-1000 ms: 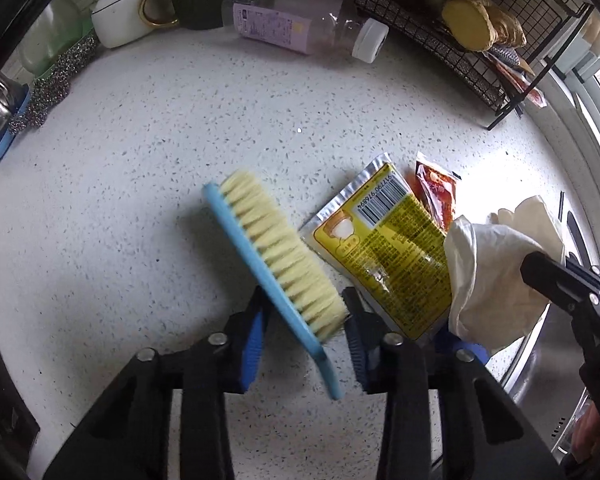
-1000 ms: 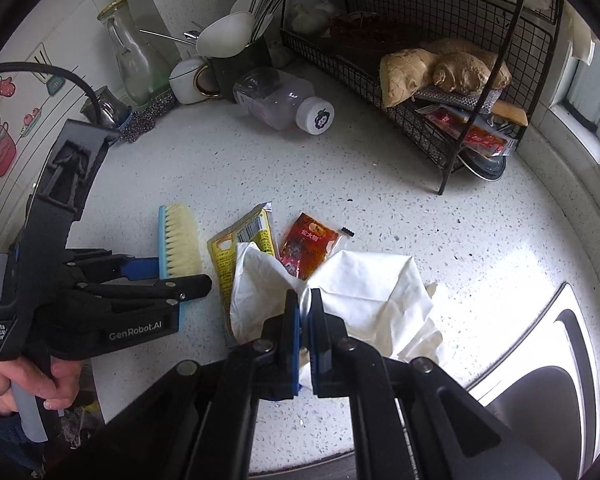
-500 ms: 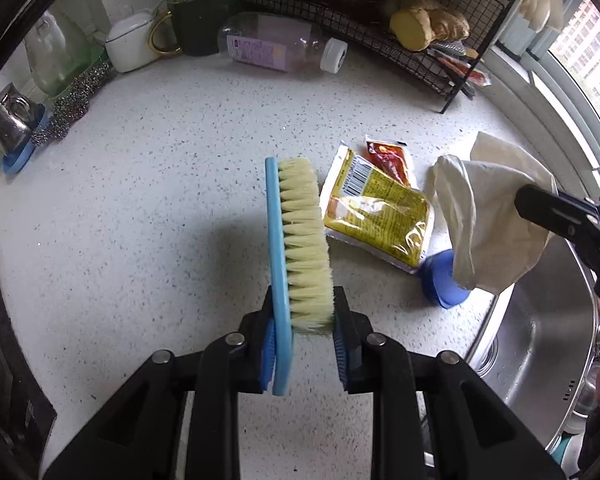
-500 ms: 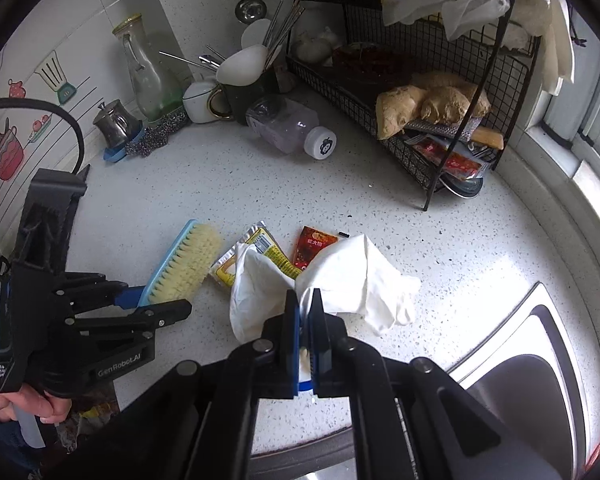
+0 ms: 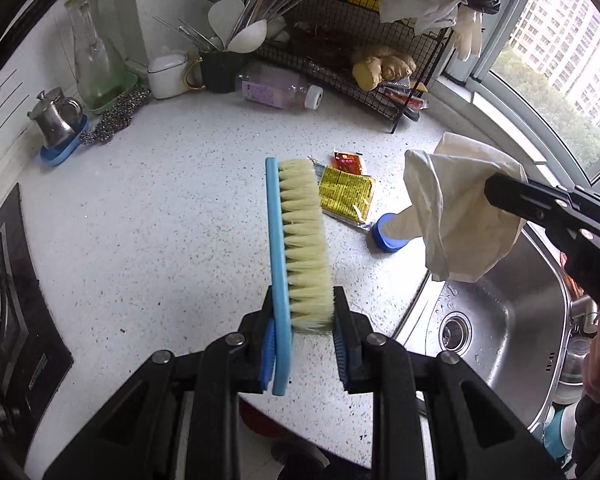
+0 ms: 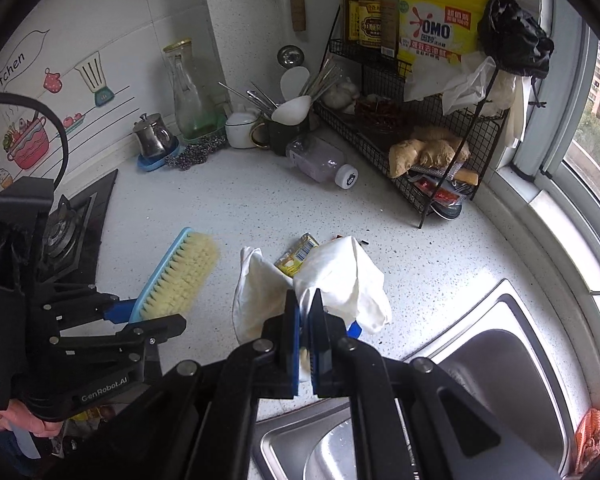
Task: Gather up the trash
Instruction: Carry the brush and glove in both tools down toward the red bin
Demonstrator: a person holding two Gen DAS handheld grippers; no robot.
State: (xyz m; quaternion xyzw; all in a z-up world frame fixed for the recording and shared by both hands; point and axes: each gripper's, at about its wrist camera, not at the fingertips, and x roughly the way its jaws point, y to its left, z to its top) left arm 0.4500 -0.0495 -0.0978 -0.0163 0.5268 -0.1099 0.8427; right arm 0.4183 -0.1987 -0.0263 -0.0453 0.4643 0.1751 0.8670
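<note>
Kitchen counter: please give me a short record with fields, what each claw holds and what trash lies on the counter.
left claw: shut on blue brush, held above the counter
right claw: shut on white cloth, hanging down
trash on counter: yellow packet, small red sachet, both lying flat
plastic bottle: on its side by the wire rack
blue lid: on the counter, near the sink

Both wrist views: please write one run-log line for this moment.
left gripper: shut on blue-backed scrub brush | right gripper: shut on white crumpled cloth | yellow wrapper: on counter
</note>
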